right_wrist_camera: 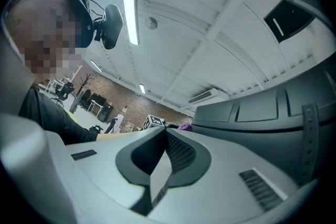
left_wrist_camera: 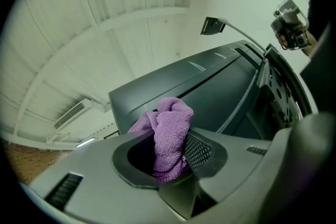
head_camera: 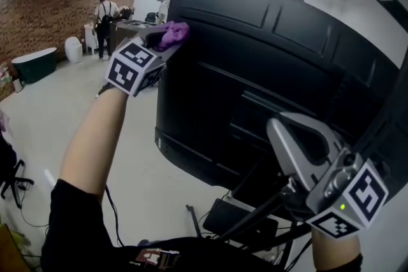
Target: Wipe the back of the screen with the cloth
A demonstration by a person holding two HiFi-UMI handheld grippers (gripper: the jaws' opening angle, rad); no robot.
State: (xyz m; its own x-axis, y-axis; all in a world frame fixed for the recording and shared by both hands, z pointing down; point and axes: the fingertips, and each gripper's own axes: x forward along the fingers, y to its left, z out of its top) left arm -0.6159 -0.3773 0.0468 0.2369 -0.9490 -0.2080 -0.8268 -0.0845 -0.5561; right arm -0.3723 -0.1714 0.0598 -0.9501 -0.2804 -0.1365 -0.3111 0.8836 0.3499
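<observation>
A big black screen [head_camera: 268, 67] stands with its back panel toward me, filling the middle and right of the head view. My left gripper [head_camera: 164, 40] is raised to the panel's upper left corner, shut on a purple cloth [head_camera: 173, 33] that touches the panel edge. In the left gripper view the purple cloth [left_wrist_camera: 169, 136] bunches between the jaws in front of the screen back [left_wrist_camera: 210, 86]. My right gripper [head_camera: 287, 137] hangs low at the right, near the panel's lower part, shut with nothing in it. The right gripper view shows the screen back [right_wrist_camera: 273, 113] at the right.
The screen's stand and base [head_camera: 248, 213] sit low in the middle, with cables on the floor. Two people [head_camera: 105, 16] stand far back by a desk [head_camera: 127, 28]. A dark tub [head_camera: 35, 64] and a white bin [head_camera: 74, 49] stand at the far left, before a brick wall.
</observation>
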